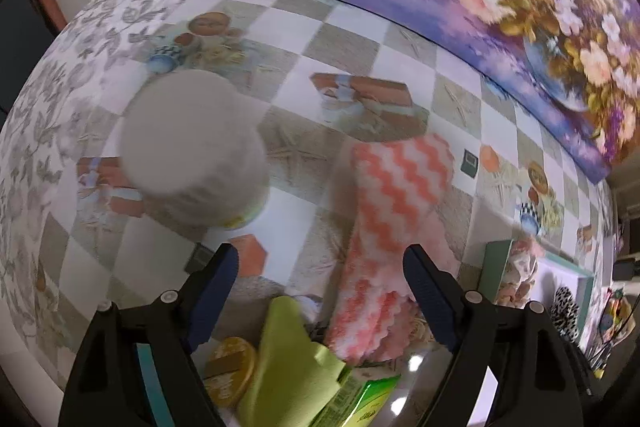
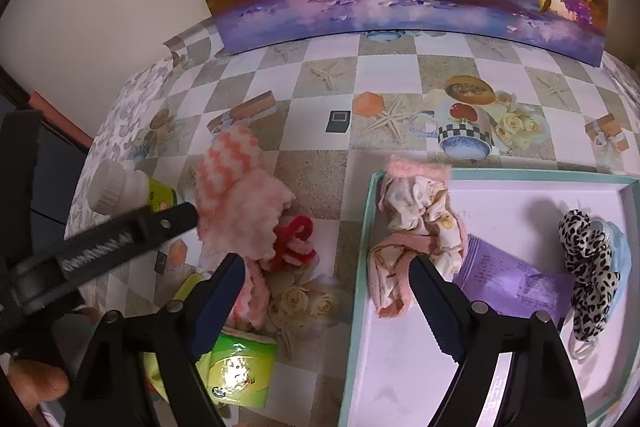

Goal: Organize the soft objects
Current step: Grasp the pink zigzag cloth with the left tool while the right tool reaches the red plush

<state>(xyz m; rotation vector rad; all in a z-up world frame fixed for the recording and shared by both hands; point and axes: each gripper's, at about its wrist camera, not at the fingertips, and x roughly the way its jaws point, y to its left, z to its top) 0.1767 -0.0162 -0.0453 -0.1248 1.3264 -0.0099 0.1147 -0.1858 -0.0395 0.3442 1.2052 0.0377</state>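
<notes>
Left wrist view: left gripper spread wide, grasping nothing, above pink zigzag towel lying on checkered tablecloth; white bottle beside.

Right wrist view: right gripper spread, empty, over tray rim; floral cloth inside tray, towel outside.

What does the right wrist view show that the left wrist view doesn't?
Only the right wrist view shows the tray's inside: the floral cloth, purple packet and leopard-print scrunchie, plus the red pipe-cleaner piece on the table and the left gripper's arm crossing in. Only the left wrist view shows the orange disc and the left gripper open over the pink zigzag cloth. Both share that cloth, the white-capped bottle and the green packet.
</notes>
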